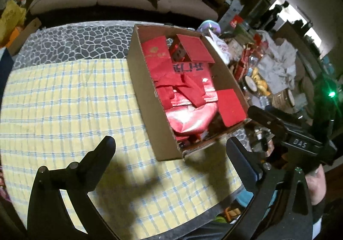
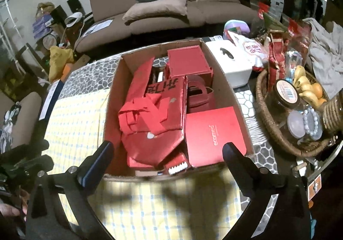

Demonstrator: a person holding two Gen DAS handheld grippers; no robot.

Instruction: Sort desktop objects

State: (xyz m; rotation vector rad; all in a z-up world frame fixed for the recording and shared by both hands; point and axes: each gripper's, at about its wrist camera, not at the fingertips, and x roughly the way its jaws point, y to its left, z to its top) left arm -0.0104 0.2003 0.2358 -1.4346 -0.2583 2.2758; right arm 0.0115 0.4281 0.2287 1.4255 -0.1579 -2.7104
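Observation:
A cardboard box (image 1: 145, 98) (image 2: 112, 98) stands on the yellow checked cloth (image 1: 64, 107) (image 2: 163, 207), filled with red boxes, red bags and red paper. A flat red box (image 2: 214, 134) (image 1: 231, 107) leans at the box's near right corner. My left gripper (image 1: 171, 145) hovers open over the cloth, just short of the box's near end, with nothing between its fingers. My right gripper (image 2: 167, 149) is open too, its fingertips straddling the box's near wall, nothing held. The right gripper's black body shows at the right edge of the left wrist view.
A wicker basket (image 2: 265, 111) with bananas, jars and a bead bracelet sits right of the box. A white container (image 2: 231, 66) and snack bags lie behind it. A brown sofa (image 2: 171, 10) stands beyond the table. A person's hand (image 1: 317, 184) shows at lower right.

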